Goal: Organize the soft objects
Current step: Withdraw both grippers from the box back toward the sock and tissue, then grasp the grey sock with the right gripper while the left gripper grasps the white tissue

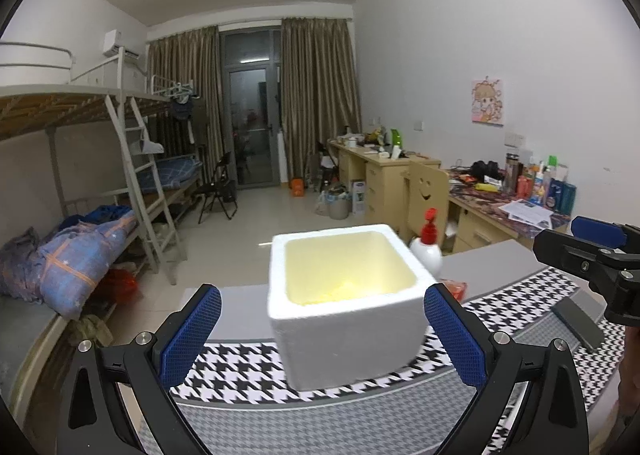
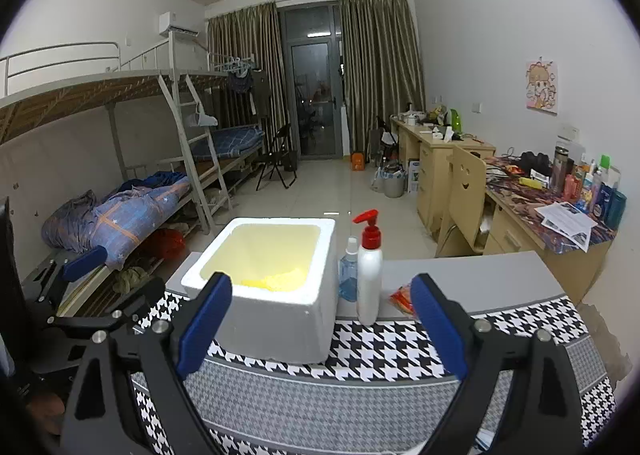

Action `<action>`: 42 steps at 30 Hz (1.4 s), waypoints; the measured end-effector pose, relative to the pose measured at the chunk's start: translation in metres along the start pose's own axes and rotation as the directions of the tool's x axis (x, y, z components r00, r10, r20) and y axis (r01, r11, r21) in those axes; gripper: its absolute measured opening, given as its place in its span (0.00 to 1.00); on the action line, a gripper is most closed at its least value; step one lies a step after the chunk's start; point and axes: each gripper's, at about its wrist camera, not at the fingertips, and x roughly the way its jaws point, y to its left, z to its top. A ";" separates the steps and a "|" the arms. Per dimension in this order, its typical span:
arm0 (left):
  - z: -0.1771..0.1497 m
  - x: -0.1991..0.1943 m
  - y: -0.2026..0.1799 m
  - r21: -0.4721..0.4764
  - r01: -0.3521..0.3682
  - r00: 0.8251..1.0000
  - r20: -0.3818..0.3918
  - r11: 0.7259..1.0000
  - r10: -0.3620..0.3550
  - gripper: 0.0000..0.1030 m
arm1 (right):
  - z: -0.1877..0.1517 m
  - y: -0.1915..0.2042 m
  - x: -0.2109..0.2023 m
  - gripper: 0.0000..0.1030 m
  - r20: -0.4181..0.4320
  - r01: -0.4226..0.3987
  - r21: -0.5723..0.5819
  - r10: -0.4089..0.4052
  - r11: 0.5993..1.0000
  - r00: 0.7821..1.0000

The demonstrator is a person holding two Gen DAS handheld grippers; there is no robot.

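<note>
Two wrist views of a surface (image 2: 460, 275) covered by a houndstooth cloth (image 2: 360, 355). A white foam box (image 2: 280, 319) stands open-topped toward the far left part of the surface; its inside is yellowish, and a soft yellow mass (image 2: 276, 279) lies on its floor against the near wall. What that mass is cannot be told. Just right of the box stand a white pump bottle (image 2: 369, 279) with a red head and, behind it, a small blue spray bottle (image 2: 349, 275). A red-and-orange packet (image 2: 401, 297) lies near the far edge, right of the bottles, partly hidden by a finger. A grey flat object (image 1: 576, 319) lies on the cloth toward the right edge.

The left hand-held gripper (image 1: 322, 335) hovers before the box with its blue pads (image 1: 192, 335) spread wide, nothing between them. The right hand-held gripper (image 2: 322, 331) is likewise spread and empty, facing the box and bottles.

Handling, as a judgement: the foam box should be very light, stiff but crumbly, so hard pinching may dent a wall; a gentle hold on one upper wall seems best. The packet looks limp and slippery; pinch its middle, not an edge. The yellow mass would probably compress and should be taken from above
</note>
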 end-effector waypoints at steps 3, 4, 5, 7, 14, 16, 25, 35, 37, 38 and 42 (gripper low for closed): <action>-0.006 -0.006 -0.013 0.010 0.039 0.999 0.000 0.999 -0.039 0.99 | -0.007 -0.004 -0.011 0.91 0.014 0.016 -0.007 -0.016 1.000 1.000; -0.008 -0.008 -0.017 0.014 0.050 0.999 0.001 0.999 -0.050 0.99 | -0.011 -0.007 -0.016 0.91 0.020 0.020 -0.007 -0.019 1.000 1.000; -0.009 -0.009 -0.021 0.014 0.062 0.998 0.001 0.998 -0.062 0.99 | -0.013 -0.008 -0.018 0.91 0.023 0.025 -0.010 -0.025 1.000 0.999; -0.014 -0.012 -0.030 0.014 0.087 0.996 0.000 0.996 -0.087 0.99 | -0.018 -0.012 -0.026 0.91 0.033 0.044 -0.014 -0.044 0.999 0.998; -0.030 -0.019 -0.056 0.031 0.151 0.988 0.007 0.988 -0.152 0.99 | -0.038 -0.029 -0.044 0.91 0.044 0.090 -0.028 -0.089 0.996 0.995; -0.035 -0.019 -0.062 0.032 0.176 0.984 -0.002 0.984 -0.176 0.99 | -0.044 -0.033 -0.047 0.91 0.045 0.116 -0.032 -0.114 0.993 0.992; -0.059 -0.012 -0.086 0.037 0.281 0.960 -0.023 0.959 -0.280 0.99 | -0.079 -0.062 -0.058 0.91 0.039 0.197 -0.023 -0.196 0.980 0.980; -0.081 0.000 -0.110 0.058 0.312 0.949 -0.072 0.948 -0.308 0.99 | -0.107 -0.082 -0.061 0.91 0.007 0.242 0.003 -0.242 0.970 0.970; -0.086 0.004 -0.114 0.055 0.324 0.944 -0.089 0.944 -0.319 0.99 | -0.114 -0.087 -0.059 0.91 -0.009 0.246 0.015 -0.245 0.969 0.969; -0.089 0.006 -0.115 0.056 0.331 0.941 -0.096 0.942 -0.325 0.99 | -0.116 -0.089 -0.058 0.91 -0.014 0.248 0.021 -0.248 0.968 0.969; -0.096 0.012 -0.124 0.075 0.357 0.930 -0.116 0.931 -0.348 0.99 | -0.126 -0.096 -0.057 0.91 -0.037 0.261 0.034 -0.260 0.965 0.965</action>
